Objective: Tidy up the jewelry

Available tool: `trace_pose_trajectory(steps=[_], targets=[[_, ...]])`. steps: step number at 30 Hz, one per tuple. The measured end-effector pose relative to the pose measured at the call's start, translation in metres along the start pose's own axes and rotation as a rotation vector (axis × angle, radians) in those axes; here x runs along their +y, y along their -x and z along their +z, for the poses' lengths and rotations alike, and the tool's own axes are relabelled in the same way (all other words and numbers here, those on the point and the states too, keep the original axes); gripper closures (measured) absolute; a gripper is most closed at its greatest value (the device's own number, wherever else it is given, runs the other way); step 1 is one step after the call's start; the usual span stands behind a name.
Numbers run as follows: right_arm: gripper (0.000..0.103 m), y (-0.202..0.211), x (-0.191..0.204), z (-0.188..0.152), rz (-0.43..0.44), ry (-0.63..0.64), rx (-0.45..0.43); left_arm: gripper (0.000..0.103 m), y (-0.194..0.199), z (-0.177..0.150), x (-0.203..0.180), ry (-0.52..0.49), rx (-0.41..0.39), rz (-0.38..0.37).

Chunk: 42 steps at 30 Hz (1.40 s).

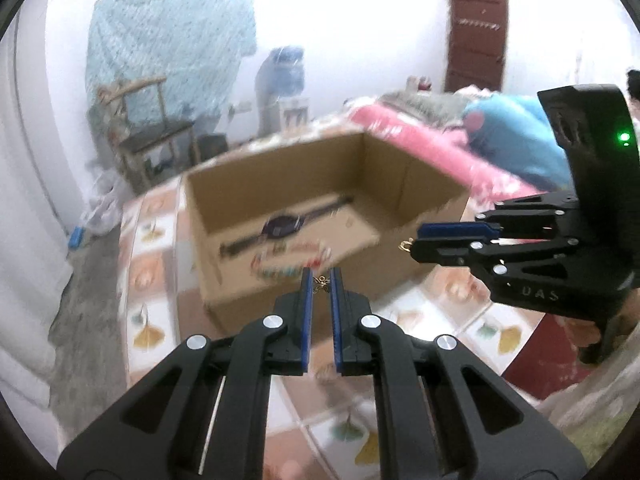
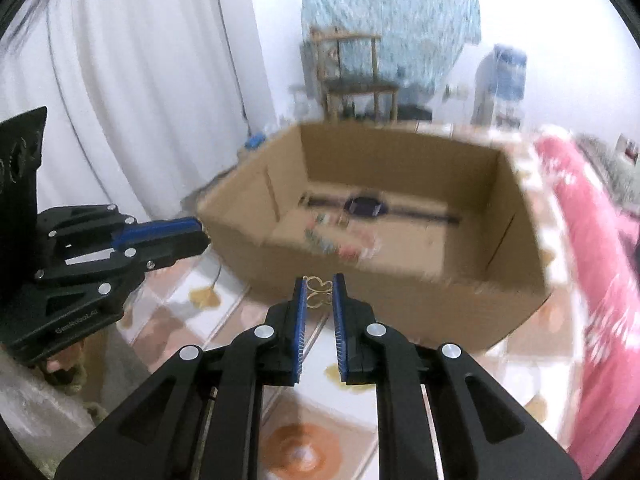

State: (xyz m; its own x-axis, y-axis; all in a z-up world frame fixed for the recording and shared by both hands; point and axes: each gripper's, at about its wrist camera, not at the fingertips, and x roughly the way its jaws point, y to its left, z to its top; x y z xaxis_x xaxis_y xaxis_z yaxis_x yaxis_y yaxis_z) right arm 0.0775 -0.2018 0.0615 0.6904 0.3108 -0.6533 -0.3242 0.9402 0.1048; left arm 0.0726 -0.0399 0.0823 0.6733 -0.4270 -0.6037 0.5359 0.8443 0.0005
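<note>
I am above a surface covered with a glossy cloth [image 1: 496, 332] printed in squares of orange, white and yellow leaf shapes, in a white-walled room with a pale curtain [image 2: 132, 80], a wooden chair [image 2: 352, 76], a blue patterned sheet [image 1: 172, 36] hung behind it, and a dark red door [image 1: 476, 36]. A pink blanket [image 2: 592, 240] lies bunched along one side. An open cardboard box [image 1: 320, 216], plain brown and matte, sits on the cloth; on its floor lie a dark wristwatch [image 1: 280, 228] stretched flat and some blurred coloured beads [image 1: 288, 264]. My left gripper [image 1: 321, 284] has its blue ribbed pads closed on a tiny gold earring [image 1: 321, 283], held at the tips just before the box's near wall. My right gripper [image 2: 319, 294] is clamped on a thin gold wire piece [image 2: 319, 286] with looped, heart-like curves, also in front of the box.
</note>
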Motion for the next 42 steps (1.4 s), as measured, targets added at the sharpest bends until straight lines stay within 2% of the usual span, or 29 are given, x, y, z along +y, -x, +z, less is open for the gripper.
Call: trace_pose_trajectory(steps=[3, 6, 10, 14, 17, 22, 24, 32, 39, 41, 42], targets=[[0.090, 0.001, -0.021, 0.020, -0.003, -0.017, -0.034, 0.095, -0.010, 0.019, 0.001, 0.008, -0.030, -0.045], [0.090, -0.010, -0.049, 0.034, 0.013, -0.054, -0.001, 0.095, -0.032, 0.035, 0.000, 0.033, -0.022, -0.099], [0.090, -0.044, -0.079, 0.048, 0.035, -0.093, 0.095, 0.095, -0.081, 0.057, 0.003, 0.080, 0.077, -0.177], [0.090, -0.076, -0.104, 0.060, 0.080, -0.121, 0.213, 0.095, -0.132, 0.083, 0.013, 0.112, 0.212, -0.256], [0.090, -0.094, -0.111, 0.063, 0.066, -0.109, 0.279, 0.095, -0.162, 0.092, 0.017, 0.122, 0.299, -0.291], [0.090, -0.107, -0.116, 0.065, 0.041, -0.070, 0.316, 0.095, -0.209, 0.095, 0.019, 0.168, 0.451, -0.352], [0.090, -0.108, -0.115, 0.066, 0.026, -0.053, 0.317, 0.095, -0.221, 0.096, 0.020, 0.185, 0.481, -0.370], [0.089, -0.107, -0.116, 0.069, -0.005, -0.033, 0.314, 0.095, -0.248, 0.097, 0.024, 0.203, 0.542, -0.326], [0.089, -0.094, -0.126, 0.073, 0.004, -0.077, 0.281, 0.094, -0.249, 0.097, 0.025, 0.183, 0.518, -0.277], [0.085, -0.088, -0.129, 0.075, 0.003, -0.089, 0.264, 0.093, -0.245, 0.099, 0.025, 0.173, 0.503, -0.261], [0.077, -0.082, -0.130, 0.076, 0.004, -0.098, 0.249, 0.092, -0.241, 0.101, 0.025, 0.165, 0.487, -0.250]])
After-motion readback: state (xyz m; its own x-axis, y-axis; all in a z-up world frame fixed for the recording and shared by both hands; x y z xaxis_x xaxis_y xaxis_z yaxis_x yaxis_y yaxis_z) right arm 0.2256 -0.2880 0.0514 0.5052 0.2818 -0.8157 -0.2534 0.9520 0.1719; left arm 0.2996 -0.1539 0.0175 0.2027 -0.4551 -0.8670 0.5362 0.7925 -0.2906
